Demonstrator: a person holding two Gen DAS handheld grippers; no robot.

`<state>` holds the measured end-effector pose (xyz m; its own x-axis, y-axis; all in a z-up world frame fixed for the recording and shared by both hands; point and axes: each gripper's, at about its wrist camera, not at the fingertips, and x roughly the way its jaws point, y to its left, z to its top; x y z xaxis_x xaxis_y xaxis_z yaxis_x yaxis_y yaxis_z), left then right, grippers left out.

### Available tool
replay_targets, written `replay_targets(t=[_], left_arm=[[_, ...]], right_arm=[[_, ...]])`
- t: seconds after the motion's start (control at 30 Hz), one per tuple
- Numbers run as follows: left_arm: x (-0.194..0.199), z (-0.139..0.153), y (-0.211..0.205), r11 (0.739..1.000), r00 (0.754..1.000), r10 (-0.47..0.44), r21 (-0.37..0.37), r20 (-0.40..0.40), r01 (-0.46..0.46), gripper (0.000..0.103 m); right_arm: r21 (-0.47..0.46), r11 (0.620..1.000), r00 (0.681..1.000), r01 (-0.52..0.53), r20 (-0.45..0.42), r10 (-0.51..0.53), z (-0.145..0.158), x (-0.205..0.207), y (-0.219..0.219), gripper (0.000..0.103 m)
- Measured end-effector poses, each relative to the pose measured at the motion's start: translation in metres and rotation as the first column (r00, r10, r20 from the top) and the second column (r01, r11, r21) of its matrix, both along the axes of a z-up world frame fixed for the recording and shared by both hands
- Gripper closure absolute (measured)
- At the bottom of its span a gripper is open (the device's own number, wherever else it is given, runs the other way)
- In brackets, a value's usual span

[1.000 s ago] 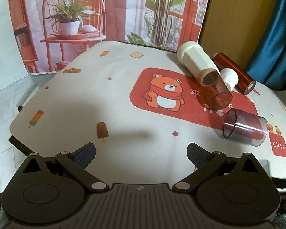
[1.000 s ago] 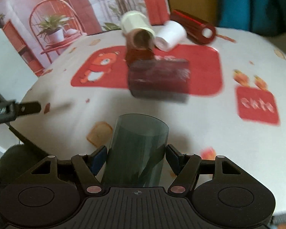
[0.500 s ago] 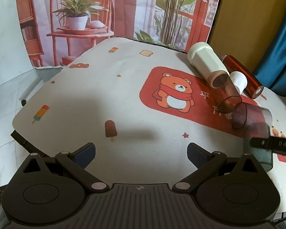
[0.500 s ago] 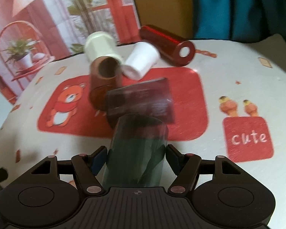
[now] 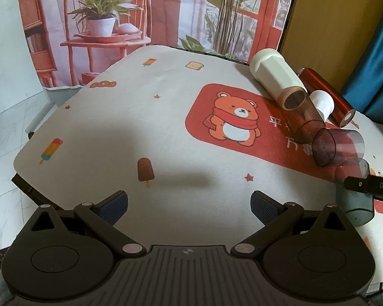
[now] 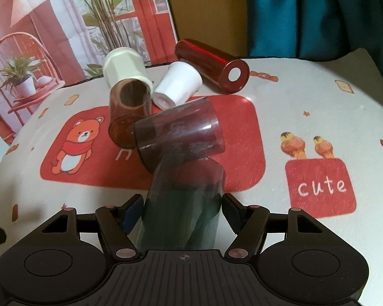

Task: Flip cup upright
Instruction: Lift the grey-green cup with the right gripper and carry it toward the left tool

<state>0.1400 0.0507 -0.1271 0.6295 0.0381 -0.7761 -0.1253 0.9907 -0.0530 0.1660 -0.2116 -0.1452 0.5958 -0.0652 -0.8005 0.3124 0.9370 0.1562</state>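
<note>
1. Right hand-held gripper (image 6: 182,211) is clamped on the teal cup (image 6: 183,201), pads on both sides of its body. The cup is over the surface (image 6: 306,97) at the near edge of the red bear mat (image 6: 242,153).
2. Left hand-held gripper (image 5: 189,202) is spread wide with nothing between its fingers, hovering over bare cloth well left of the pile.
3. Risk: the smoky maroon cup (image 6: 178,135) lies on its side directly ahead of the teal cup, touching or nearly so (can't tell which). Swinging the teal cup upright could knock it into the brown tumbler (image 6: 129,109) and roll the cluster.
4. Risk: the wall is smooth translucent plastic and the grip looks low on the body, so it could slip or tilt on set-down if released before the base sits flat.
5. Right wrist view shows the grip and the white cup (image 6: 177,86) plus the red cylinder (image 6: 212,66) behind.
6. Left wrist view shows the teal cup (image 5: 356,199) from the side, with a right finger bar crossing it; the right view can't show that.
</note>
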Motion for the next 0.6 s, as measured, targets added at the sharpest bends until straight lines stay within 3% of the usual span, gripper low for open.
replay_targets(t=[0.23,0.43,0.53,0.6], left_arm=[[-0.003,0.004,0.004,1.000,1.000,0.010,-0.013,0.009,-0.010,0.000],[-0.005,0.005,0.022,0.995,0.995,0.103,-0.014,0.013,-0.102,0.000],[-0.005,0.006,0.034,0.988,0.988,0.157,-0.009,0.002,-0.157,0.000],[-0.006,0.006,0.042,0.982,0.983,0.186,-0.012,-0.008,-0.186,0.000]], right_arm=[[0.012,1.000,1.000,0.004,-0.006,-0.004,0.000,-0.009,0.014,0.039],[0.047,0.987,0.988,-0.152,-0.002,0.152,-0.004,0.008,0.067,0.039],[0.133,0.965,0.974,-0.227,0.015,0.227,-0.007,0.020,0.088,0.039],[0.136,0.954,0.963,-0.269,0.023,0.268,-0.007,0.023,0.098,0.038]])
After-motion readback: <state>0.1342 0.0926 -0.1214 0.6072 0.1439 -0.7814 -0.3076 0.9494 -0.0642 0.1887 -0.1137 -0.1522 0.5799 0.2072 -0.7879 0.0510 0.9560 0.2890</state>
